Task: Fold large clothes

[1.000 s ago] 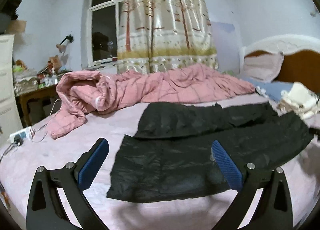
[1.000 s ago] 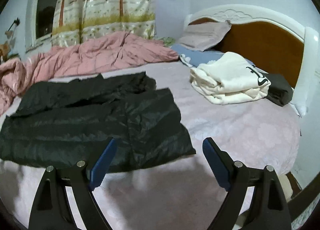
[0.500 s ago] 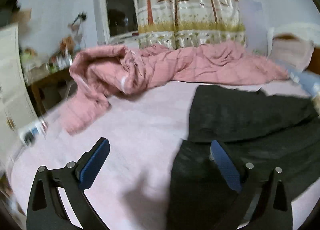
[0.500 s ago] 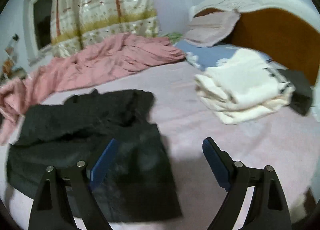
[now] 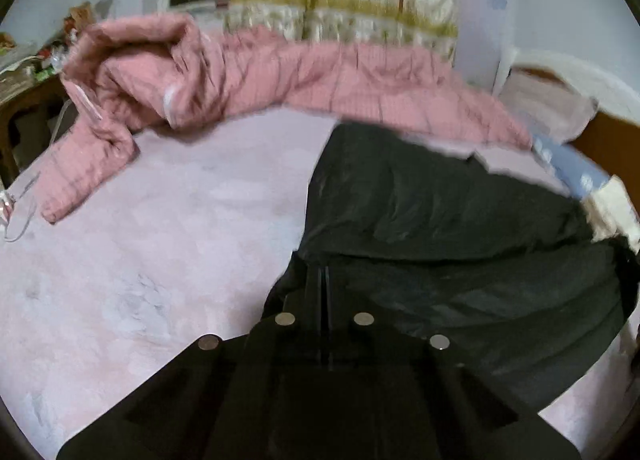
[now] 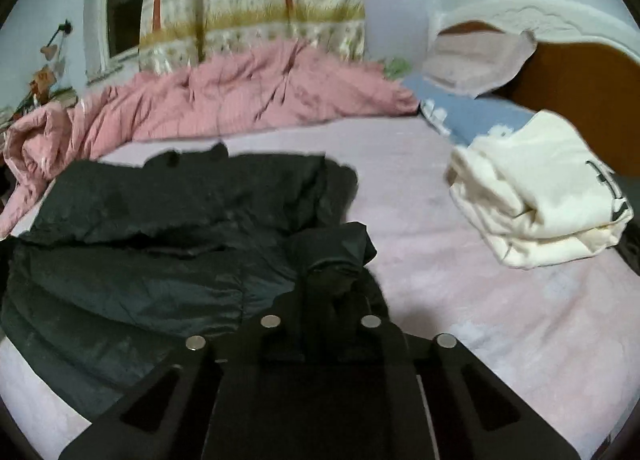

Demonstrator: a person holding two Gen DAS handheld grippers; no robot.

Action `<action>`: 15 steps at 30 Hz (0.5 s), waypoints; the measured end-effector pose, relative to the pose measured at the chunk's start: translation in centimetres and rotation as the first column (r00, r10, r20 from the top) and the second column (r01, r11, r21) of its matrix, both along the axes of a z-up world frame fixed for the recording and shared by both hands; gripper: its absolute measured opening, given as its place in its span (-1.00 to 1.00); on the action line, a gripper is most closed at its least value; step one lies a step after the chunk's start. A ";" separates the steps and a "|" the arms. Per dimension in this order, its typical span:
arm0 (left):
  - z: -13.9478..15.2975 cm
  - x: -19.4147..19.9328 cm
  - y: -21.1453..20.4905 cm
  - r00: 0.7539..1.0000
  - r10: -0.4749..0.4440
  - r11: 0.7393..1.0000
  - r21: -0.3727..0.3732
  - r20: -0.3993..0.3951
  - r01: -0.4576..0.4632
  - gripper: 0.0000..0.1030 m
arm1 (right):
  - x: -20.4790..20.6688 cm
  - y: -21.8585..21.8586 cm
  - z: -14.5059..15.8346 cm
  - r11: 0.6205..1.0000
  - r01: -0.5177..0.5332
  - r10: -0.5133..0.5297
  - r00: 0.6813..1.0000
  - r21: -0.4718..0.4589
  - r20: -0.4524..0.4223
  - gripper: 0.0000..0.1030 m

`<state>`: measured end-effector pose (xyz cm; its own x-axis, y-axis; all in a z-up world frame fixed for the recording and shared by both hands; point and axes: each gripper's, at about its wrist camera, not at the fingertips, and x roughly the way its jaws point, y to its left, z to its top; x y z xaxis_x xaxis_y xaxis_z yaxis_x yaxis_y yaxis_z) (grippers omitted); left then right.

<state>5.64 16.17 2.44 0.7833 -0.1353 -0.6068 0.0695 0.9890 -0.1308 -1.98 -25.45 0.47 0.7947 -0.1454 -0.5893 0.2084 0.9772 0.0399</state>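
Observation:
A large black jacket lies spread on the pink bed sheet. It also shows in the right wrist view. My left gripper is shut on the jacket's near left corner, with the fabric pinched between the fingers. My right gripper is shut on the jacket's near right corner, where the fabric bunches up into a raised fold.
A crumpled pink quilt lies along the far side of the bed. A folded cream garment sits on the right near the pillows and wooden headboard. A cluttered desk stands to the left.
Both grippers moved down to the jacket's near corners and closed on them. The right corner is now lifted into a bunch.

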 end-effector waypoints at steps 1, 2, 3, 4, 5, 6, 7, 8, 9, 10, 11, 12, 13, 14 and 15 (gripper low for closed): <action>0.8 -0.9 0.1 0.999 0.008 1.000 -0.013 0.039 -0.008 -0.98 | -0.6 -0.2 0.5 1.000 0.009 -0.009 1.000 0.020 0.025 -0.82; 1.5 -1.6 0.2 0.997 0.018 1.000 -0.020 0.075 -0.016 -0.98 | -1.0 -0.2 0.9 1.000 0.017 -0.018 0.999 0.020 0.041 -0.82; 2.2 -2.2 0.1 0.993 0.029 0.999 -0.016 0.113 -0.028 -0.98 | -1.5 0.2 1.4 1.000 0.027 -0.026 0.998 -0.012 0.056 -0.82; 2.7 -2.9 -0.2 0.987 0.047 0.999 0.007 0.153 -0.048 -0.98 | -1.9 1.0 1.9 0.997 0.034 -0.028 0.997 -0.072 0.072 -0.82; 3.1 -3.1 -0.3 0.982 0.059 0.998 0.027 0.178 -0.065 -0.98 | -2.2 1.5 2.2 0.993 0.039 -0.029 0.996 -0.108 0.086 -0.83; 3.3 -3.4 -0.6 0.977 0.069 0.996 0.045 0.204 -0.080 -0.98 | -2.4 1.9 2.6 0.991 0.042 -0.029 0.995 -0.130 0.100 -0.83; 3.4 -3.4 -0.7 0.975 0.074 0.995 0.051 0.211 -0.086 -0.98 | -2.3 2.0 2.7 0.989 0.049 -0.036 0.994 -0.136 0.099 -0.83; 3.3 -3.0 -0.7 0.977 0.073 0.995 0.055 0.202 -0.085 -0.98 | -1.8 1.8 2.5 0.990 0.056 -0.046 0.996 -0.127 0.079 -0.83; 2.9 -2.4 -0.9 0.981 0.074 0.994 0.069 0.177 -0.087 -0.98 | -1.6 1.6 2.3 0.991 0.058 -0.051 0.997 -0.118 0.061 -0.82; 2.1 -1.6 -1.1 0.986 0.083 0.992 0.086 0.144 -0.096 -0.98 | -0.8 1.1 1.6 0.994 0.054 -0.052 0.998 -0.099 0.025 -0.82; 1.2 -0.8 -1.2 0.990 0.093 0.989 0.101 0.109 -0.104 -0.98 | -0.2 0.8 0.9 0.995 0.051 -0.051 0.999 -0.084 -0.004 -0.82; 0.1 0.0 -1.5 0.992 0.103 0.986 0.122 0.068 -0.111 -0.98 | 0.3 0.5 0.2 0.996 0.054 -0.056 0.998 -0.075 -0.028 -0.82; -0.9 0.6 -1.6 0.993 0.115 0.983 0.142 0.033 -0.118 -0.97 | 0.8 0.4 -0.5 0.996 0.052 -0.055 0.997 -0.072 -0.047 -0.82; -1.9 1.3 -1.7 0.992 0.126 0.980 0.154 0.003 -0.125 -0.97 | 1.2 0.5 -0.9 0.995 0.049 -0.055 0.997 -0.082 -0.062 -0.82; -2.9 2.0 -1.9 0.990 0.137 0.978 0.161 -0.032 -0.130 -0.93 | 1.7 0.6 -1.5 0.994 0.042 -0.051 0.995 -0.099 -0.087 -0.79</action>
